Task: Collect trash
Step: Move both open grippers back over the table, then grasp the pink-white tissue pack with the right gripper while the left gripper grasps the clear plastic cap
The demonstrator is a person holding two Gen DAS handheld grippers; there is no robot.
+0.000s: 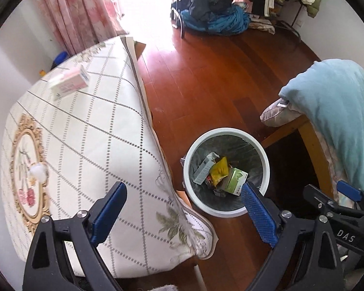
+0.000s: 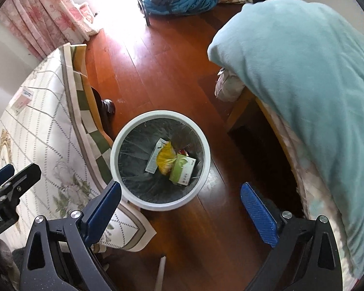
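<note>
Trash still to be collected lies on the white chequered tablecloth (image 1: pixel 85 131): a small white cotton ball (image 1: pixel 38 171) near, and a pink-and-white cardboard box (image 1: pixel 69 82) farther. Both the left gripper (image 1: pixel 182 198) and the right gripper (image 2: pixel 180 194) are held empty, with fingers wide apart. The cotton ball should be pinched gently from above. The long axis of the box runs slantwise, its blue-marked end pointing toward the table edge. The white round bin with dark liner (image 2: pixel 207 155) stands on the floor beside the table and already holds cartons.

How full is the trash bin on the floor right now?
Mostly empty. The trash bin holds only a grey box, a yellow wrapper and a green box low down; its dark liner shows above them.
</note>
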